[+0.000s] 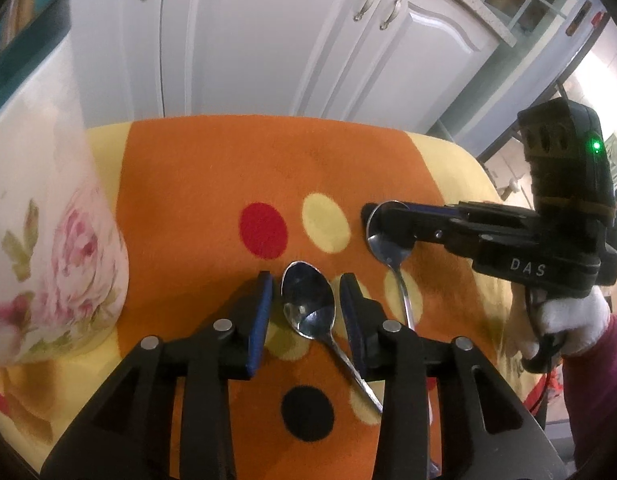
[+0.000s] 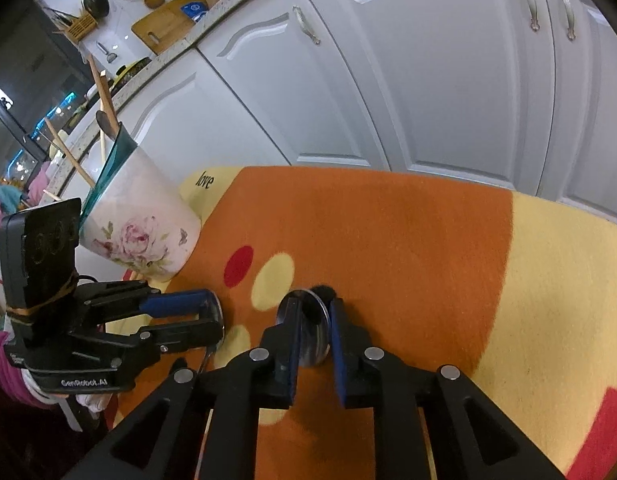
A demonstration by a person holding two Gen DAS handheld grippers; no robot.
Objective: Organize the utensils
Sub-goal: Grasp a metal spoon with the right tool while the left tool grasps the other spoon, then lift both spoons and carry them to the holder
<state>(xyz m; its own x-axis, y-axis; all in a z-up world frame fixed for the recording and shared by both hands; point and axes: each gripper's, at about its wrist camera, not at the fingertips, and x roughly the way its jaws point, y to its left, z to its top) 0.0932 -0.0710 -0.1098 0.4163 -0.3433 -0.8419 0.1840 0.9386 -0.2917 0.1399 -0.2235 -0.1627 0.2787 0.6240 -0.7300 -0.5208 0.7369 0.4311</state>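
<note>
Two steel spoons lie on an orange and yellow dotted cloth (image 1: 212, 168). My left gripper (image 1: 306, 292) is open, its blue pads either side of the near spoon's bowl (image 1: 308, 300) without touching it. My right gripper (image 2: 313, 332) has its jaws around the bowl of the second spoon (image 2: 306, 328), which stands on edge between the pads; it also shows in the left wrist view (image 1: 386, 240). The floral utensil cup (image 2: 140, 236) with a teal rim holds wooden utensils at the left; in the left wrist view it (image 1: 48, 220) is close.
White cabinet doors (image 2: 428, 80) rise just behind the cloth-covered surface. A counter (image 2: 160, 52) with a cutting board and kitchen tools runs at the upper left. The cloth's far edge (image 1: 268, 118) drops off toward the cabinets.
</note>
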